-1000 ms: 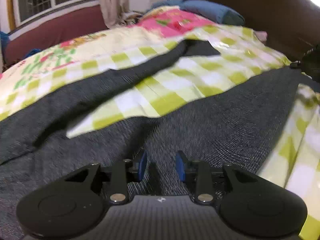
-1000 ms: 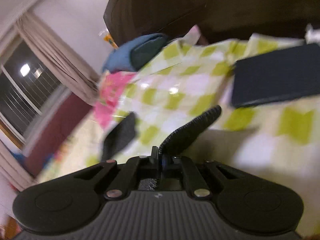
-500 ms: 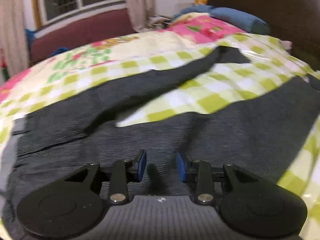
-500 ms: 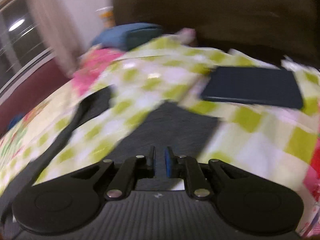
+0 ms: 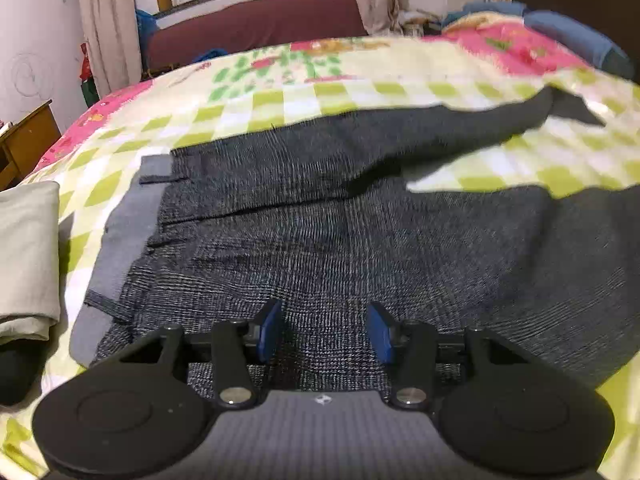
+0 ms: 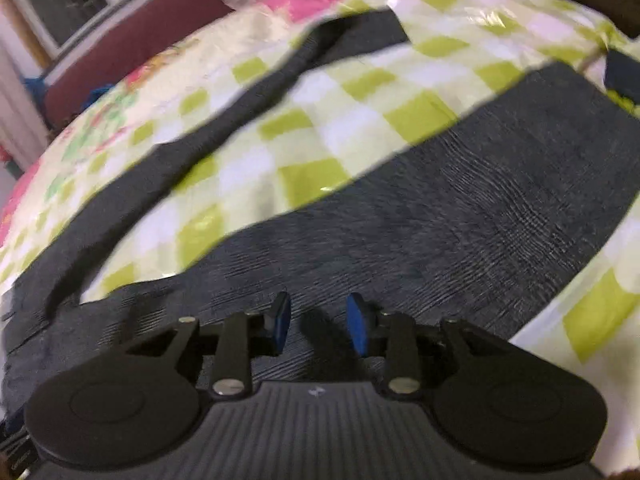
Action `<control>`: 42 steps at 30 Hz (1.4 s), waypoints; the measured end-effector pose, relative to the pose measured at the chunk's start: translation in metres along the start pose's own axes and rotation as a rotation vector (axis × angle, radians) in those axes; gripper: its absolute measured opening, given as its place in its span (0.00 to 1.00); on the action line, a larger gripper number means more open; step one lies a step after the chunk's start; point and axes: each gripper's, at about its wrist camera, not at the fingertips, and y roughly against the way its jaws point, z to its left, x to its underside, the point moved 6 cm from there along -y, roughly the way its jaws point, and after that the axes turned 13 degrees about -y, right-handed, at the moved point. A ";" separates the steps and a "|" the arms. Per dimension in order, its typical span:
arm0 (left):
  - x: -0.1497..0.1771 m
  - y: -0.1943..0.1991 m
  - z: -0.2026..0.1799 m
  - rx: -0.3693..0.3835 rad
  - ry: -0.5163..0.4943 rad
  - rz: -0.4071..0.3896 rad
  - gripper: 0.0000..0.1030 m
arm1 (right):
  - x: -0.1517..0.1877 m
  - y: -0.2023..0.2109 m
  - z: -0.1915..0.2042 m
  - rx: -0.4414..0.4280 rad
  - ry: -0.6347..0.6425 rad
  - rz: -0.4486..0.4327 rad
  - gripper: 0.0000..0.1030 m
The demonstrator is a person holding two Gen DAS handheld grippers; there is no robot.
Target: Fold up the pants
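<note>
Pants (image 5: 360, 240) lie spread on the bed (image 5: 280, 100), waistband toward its left edge. Left hand-held gripper (image 5: 324, 332) hovers over the seat, jaws opening, empty.

Right hand-held gripper (image 6: 316, 326), jaws opening and empty, hovers over the near leg; splayed legs risk a crooked fold.

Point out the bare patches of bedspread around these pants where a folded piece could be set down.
Widest free patch: the checked bedspread beyond the far leg, toward the window. A narrower bare wedge lies between the two legs. Crowded: the waistband side, where a folded beige cloth sits close by.
</note>
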 end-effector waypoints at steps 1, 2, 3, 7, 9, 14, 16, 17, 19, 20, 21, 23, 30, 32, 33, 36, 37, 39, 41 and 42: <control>-0.002 0.003 -0.001 0.010 0.008 -0.008 0.60 | 0.011 0.008 0.013 -0.022 0.051 0.001 0.32; -0.002 0.007 -0.003 0.016 0.010 -0.013 0.60 | 0.022 0.014 0.026 -0.043 0.098 0.005 0.32; -0.002 0.011 -0.002 0.018 0.010 -0.018 0.60 | 0.035 0.019 0.040 -0.071 0.138 0.011 0.32; 0.002 0.029 -0.001 0.003 0.004 -0.039 0.71 | 0.089 0.028 0.087 -0.198 0.218 0.097 0.32; 0.007 0.035 0.001 -0.007 0.010 -0.039 0.74 | 0.111 0.031 0.107 -0.241 0.258 0.125 0.32; 0.015 0.039 0.007 -0.016 0.045 -0.020 0.78 | 0.143 0.042 0.135 -0.280 0.355 0.127 0.32; 0.016 0.039 0.008 -0.021 0.053 -0.020 0.78 | 0.146 0.044 0.138 -0.279 0.386 0.117 0.32; 0.015 0.039 0.009 -0.024 0.054 -0.022 0.78 | 0.148 0.045 0.140 -0.278 0.399 0.114 0.32; 0.015 0.039 0.009 -0.028 0.053 -0.025 0.79 | 0.149 0.046 0.141 -0.274 0.408 0.112 0.32; 0.016 0.040 0.009 -0.031 0.051 -0.024 0.79 | 0.149 0.045 0.141 -0.273 0.407 0.115 0.33; 0.017 0.040 0.010 -0.035 0.049 -0.019 0.79 | 0.149 0.044 0.140 -0.272 0.405 0.119 0.33; 0.019 0.041 0.010 -0.043 0.039 -0.004 0.79 | 0.148 0.043 0.139 -0.271 0.399 0.128 0.33; 0.023 0.070 0.016 -0.098 -0.025 0.041 0.79 | 0.143 0.044 0.139 -0.315 0.400 0.142 0.33; 0.013 0.078 0.018 -0.112 -0.044 0.031 0.83 | 0.139 0.050 0.140 -0.339 0.394 0.144 0.33; 0.006 0.081 0.019 -0.122 -0.057 0.020 0.89 | 0.136 0.054 0.141 -0.352 0.399 0.139 0.33; -0.013 0.086 0.021 -0.128 -0.082 -0.014 0.96 | 0.123 0.061 0.148 -0.362 0.452 0.109 0.41; -0.020 0.085 0.021 -0.122 -0.093 -0.022 0.98 | 0.118 0.062 0.151 -0.364 0.477 0.102 0.43; -0.031 0.079 0.024 -0.106 -0.116 -0.030 1.00 | 0.108 0.060 0.157 -0.356 0.526 0.086 0.43; -0.042 0.066 0.030 -0.090 -0.143 -0.030 1.00 | 0.096 0.055 0.164 -0.352 0.575 0.082 0.44; -0.048 0.057 0.036 -0.083 -0.153 -0.029 1.00 | 0.089 0.049 0.167 -0.349 0.595 0.083 0.44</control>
